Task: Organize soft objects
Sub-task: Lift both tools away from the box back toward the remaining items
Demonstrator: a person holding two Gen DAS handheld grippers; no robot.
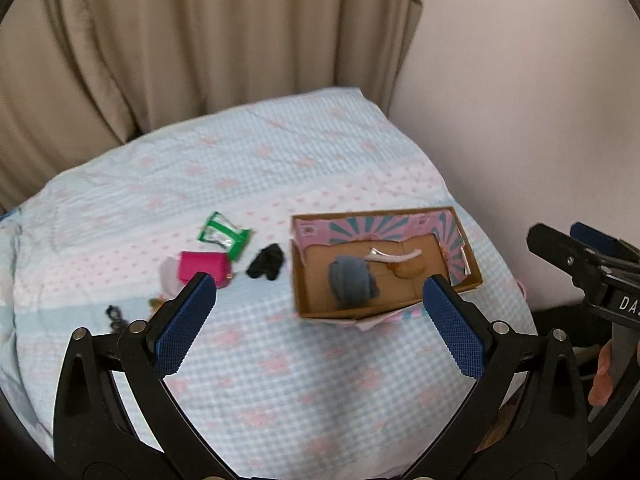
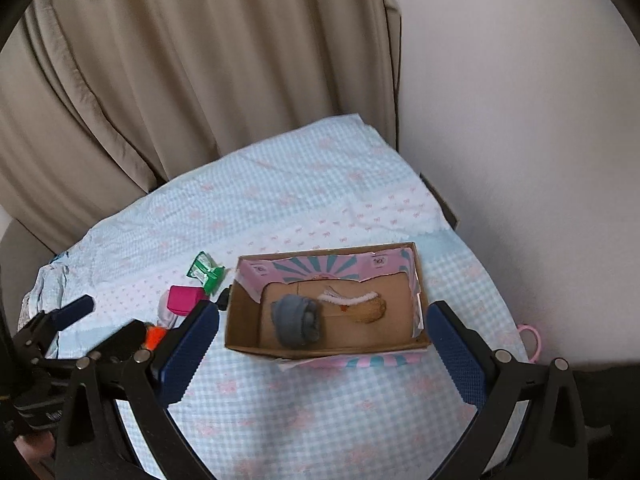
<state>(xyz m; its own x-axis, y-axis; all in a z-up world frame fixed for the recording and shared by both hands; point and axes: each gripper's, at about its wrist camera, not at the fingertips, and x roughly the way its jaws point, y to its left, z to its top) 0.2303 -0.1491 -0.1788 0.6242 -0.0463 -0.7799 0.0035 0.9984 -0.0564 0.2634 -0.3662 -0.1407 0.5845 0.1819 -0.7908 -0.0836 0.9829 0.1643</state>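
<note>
Rolled cloth in box, pouch left

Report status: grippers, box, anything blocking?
Left gripper, right gripper open, empty. Cardboard box holds rolled grey sock. Black cloth bundle outside. Path unobstructed.

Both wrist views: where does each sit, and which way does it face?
Left wrist: on the left tool, looking down at the bed; its open blue fingers show, the right tool at right.
Right wrist: on the right tool, centred on the cardboard box; left tool at left.
Shared: box, grey bundle, pink pouch, green packet.
</note>
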